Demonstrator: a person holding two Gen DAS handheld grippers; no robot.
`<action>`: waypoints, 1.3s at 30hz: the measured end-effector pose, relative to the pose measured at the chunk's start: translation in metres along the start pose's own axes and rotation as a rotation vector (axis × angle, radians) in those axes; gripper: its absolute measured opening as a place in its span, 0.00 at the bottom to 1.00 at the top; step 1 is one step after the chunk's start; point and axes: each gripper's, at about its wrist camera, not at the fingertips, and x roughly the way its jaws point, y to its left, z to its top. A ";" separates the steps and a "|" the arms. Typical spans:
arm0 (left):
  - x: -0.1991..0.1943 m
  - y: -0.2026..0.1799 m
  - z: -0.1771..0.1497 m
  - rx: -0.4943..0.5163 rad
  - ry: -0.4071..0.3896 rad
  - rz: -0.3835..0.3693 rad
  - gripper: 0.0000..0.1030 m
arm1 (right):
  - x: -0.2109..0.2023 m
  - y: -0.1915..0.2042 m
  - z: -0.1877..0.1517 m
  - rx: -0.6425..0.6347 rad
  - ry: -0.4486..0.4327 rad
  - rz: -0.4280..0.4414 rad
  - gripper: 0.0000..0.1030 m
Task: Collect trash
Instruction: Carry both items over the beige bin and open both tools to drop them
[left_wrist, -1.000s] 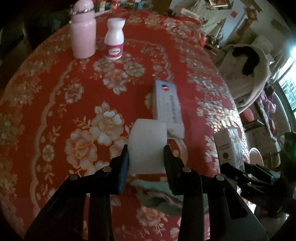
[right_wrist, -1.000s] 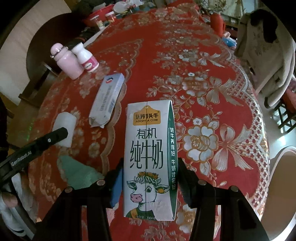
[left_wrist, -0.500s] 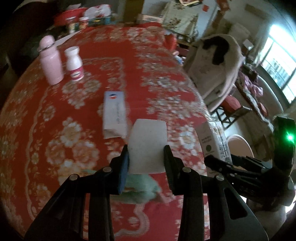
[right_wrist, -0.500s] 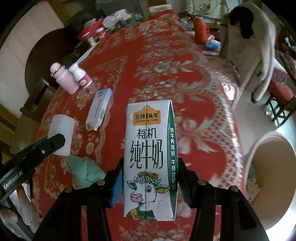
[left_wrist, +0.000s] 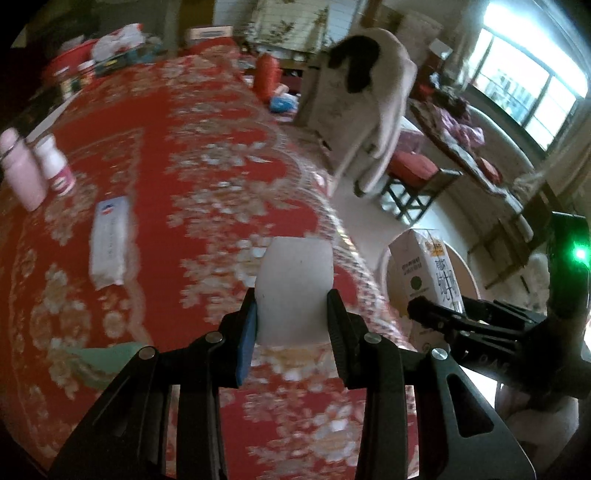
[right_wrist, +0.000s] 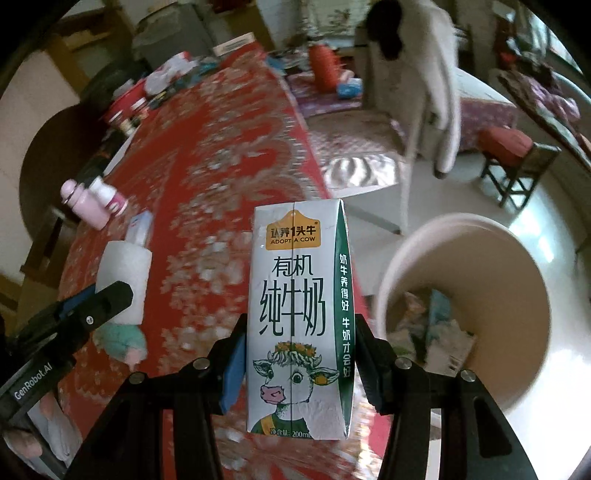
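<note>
My left gripper is shut on a white paper cup, held above the red floral table's right edge; the cup also shows in the right wrist view. My right gripper is shut on a white and green milk carton, upright, beside a beige trash bin on the floor that holds several pieces of trash. The carton and bin rim show at the right of the left wrist view.
On the table lie a white flat box, a green crumpled cloth, a pink bottle and a small white bottle. A chair draped with white clothing and a red-cushioned stool stand beyond the table edge.
Both grippers have swung right with their loads, from over the table toward its right edge. The trash bin has come into full view beside the carton.
</note>
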 end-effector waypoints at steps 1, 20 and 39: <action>0.003 -0.008 0.001 0.012 0.003 -0.008 0.32 | -0.002 -0.008 -0.002 0.013 -0.003 -0.008 0.49; 0.074 -0.114 0.002 0.125 0.118 -0.139 0.32 | -0.021 -0.131 -0.029 0.219 0.015 -0.109 0.49; 0.127 -0.155 -0.001 0.100 0.206 -0.160 0.33 | -0.001 -0.189 -0.031 0.290 0.081 -0.129 0.49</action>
